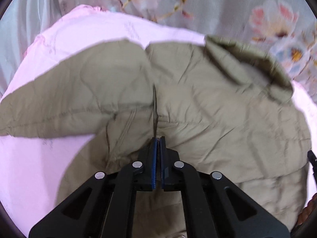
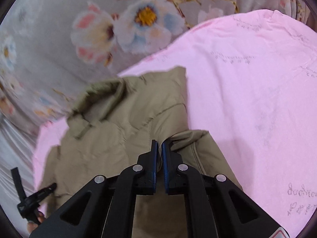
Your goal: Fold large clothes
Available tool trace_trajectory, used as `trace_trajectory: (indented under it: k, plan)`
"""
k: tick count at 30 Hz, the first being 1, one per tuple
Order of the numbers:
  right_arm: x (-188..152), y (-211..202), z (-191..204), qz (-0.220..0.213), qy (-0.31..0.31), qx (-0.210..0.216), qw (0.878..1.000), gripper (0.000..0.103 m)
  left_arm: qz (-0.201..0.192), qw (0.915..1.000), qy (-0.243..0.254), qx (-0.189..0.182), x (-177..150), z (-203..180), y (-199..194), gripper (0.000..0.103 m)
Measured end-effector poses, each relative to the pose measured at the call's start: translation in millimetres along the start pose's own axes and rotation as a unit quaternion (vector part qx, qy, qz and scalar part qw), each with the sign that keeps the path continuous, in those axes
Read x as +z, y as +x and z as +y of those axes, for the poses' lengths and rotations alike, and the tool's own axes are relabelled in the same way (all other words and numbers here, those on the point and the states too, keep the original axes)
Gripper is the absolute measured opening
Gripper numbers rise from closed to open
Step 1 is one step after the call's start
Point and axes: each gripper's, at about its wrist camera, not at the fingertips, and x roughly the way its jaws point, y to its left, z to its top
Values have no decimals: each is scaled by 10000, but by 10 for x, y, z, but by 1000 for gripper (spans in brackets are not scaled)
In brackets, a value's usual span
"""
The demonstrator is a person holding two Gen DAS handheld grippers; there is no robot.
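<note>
My left wrist camera looks steeply down along its fingers, close over the khaki jacket [image 1: 198, 91] on the pink sheet [image 1: 29, 168]. My right wrist camera takes a similar close downward angle from the jacket's other side. Both views share the jacket, the sheet and the floral cloth [image 2: 49, 63] beyond its far edge.

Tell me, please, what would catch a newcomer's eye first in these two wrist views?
The khaki quilted jacket fills the middle of both views, spread on a pink sheet. Beyond it lies grey bedding with large flowers. The left gripper and right gripper are both closed on the jacket's fabric.
</note>
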Motion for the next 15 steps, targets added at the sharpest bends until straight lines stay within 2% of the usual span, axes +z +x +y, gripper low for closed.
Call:
trace_trajectory:
  k: [5,9,15]
  plan:
    - [-103,236,-15,371,-241,-432,9981,7,-228,9993,206,223,-96,-43,16,2]
    - [-152,236,63,286,-505,-708,9958,9,-381,9964,490,584,-147,-178,4,2]
    - [-328,85,126,257,-762,-1010,9916,10,-422,9929,716,856,-336,-249,-139,3]
